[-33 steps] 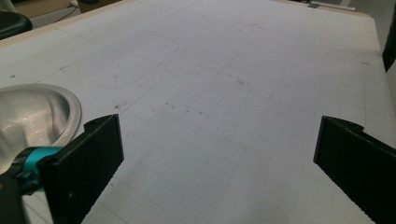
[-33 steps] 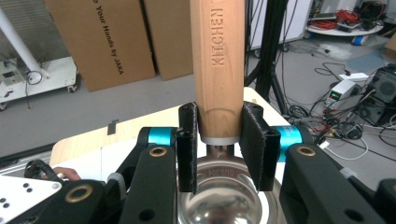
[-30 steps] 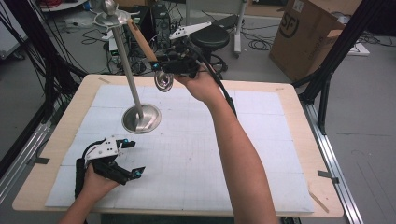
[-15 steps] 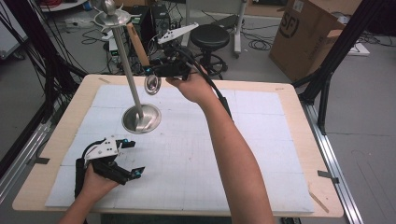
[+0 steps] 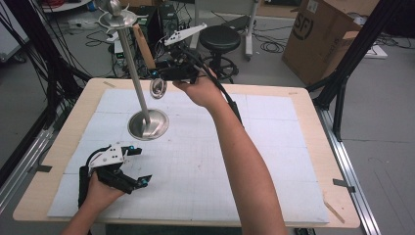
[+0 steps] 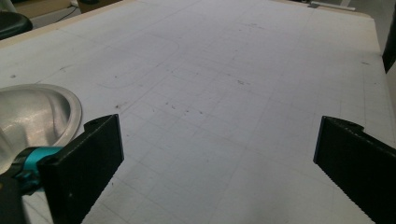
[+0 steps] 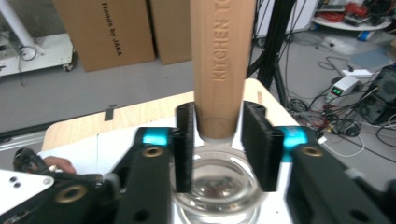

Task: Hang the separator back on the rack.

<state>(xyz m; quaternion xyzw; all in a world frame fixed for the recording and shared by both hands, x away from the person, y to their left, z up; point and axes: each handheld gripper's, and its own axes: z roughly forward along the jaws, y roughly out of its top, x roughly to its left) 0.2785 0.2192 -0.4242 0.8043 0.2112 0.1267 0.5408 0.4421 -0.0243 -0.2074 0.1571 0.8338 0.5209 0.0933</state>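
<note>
Wooden and pale, the round handle of a kitchen ladle (image 7: 223, 65) with a shiny steel bowl stands between the two black jaws of the right tool (image 7: 223, 140), stamped lettering running along its length. Those jaws have just been opening: a thin gap shows on either side of the handle in the right gripper view, so the pads no longer press on it, and what carries the ladle I cannot tell. Seen from the high view, the right tool (image 5: 164, 74) is raised above the desk's far edge, at about eleven o'clock from the desk's middle, with the ladle's steel bowl (image 5: 158, 88) hanging just at three o'clock of the tall steel stand's pole (image 5: 132, 66). That stand rises from a round steel base (image 5: 148, 124) on the white gridded mat (image 5: 274, 147) covering the light wooden desk (image 5: 313, 112), and carries a hooked crown at its top (image 5: 116, 17). Down at about eight o'clock, the left tool (image 5: 139, 166) rests low on the mat, released, its jaws spread wide with nothing between them; the left gripper view shows the base's rim (image 6: 42, 112) at nine o'clock.
</note>
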